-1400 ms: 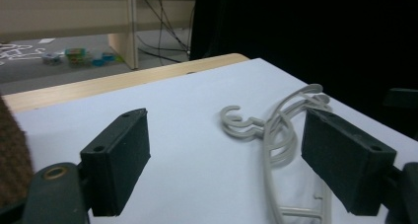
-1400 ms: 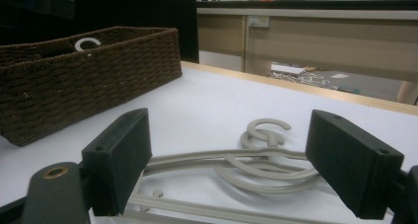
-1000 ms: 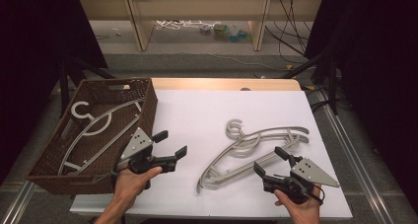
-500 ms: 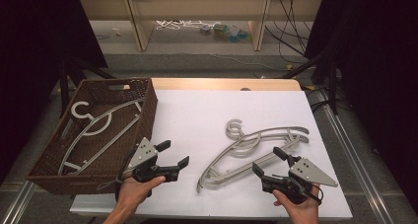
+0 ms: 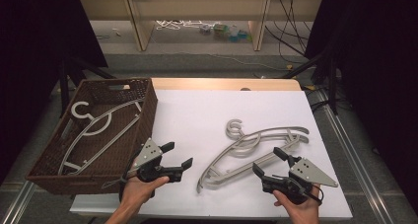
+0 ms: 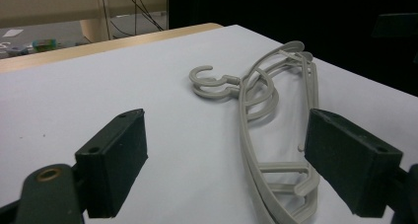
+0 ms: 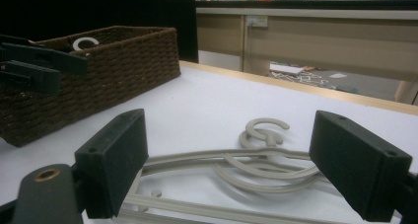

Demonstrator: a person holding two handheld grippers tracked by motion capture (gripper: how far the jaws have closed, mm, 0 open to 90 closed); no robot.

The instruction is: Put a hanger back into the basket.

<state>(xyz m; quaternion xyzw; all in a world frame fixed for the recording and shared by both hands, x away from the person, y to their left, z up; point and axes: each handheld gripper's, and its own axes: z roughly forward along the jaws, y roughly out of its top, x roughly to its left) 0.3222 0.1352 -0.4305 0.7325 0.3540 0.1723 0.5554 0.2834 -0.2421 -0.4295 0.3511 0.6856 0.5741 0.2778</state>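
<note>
Hangers [image 5: 256, 147] lie stacked at bench centre; both tongs, left [image 5: 173, 156] and right [image 5: 270, 161], gape empty. Probably pinch one bar only, then carry toward the basket [image 5: 47, 157] at nine o'clock.

White bench [image 5: 207, 110] w/ a bare wood strip along its far edge. Brown wicker basket [image 5: 49, 155] sits at the bench's left side, partly off the white top; seen low from the right gripper view too [image 7: 123, 61]. Floor beyond the bench: tangle of white bits [image 5: 180, 25] + a few small greenish/blue items [image 5: 229, 32], too small to ID. Two pale wooden uprights [image 5: 139, 19] frame that floor patch, under a long pale board. Black cables [image 5: 291, 31] trail down at upper right, near a dark stand leg. Dark curtains both sides. Metal rails run along the bench's left & right edges [image 5: 352, 150].
</note>
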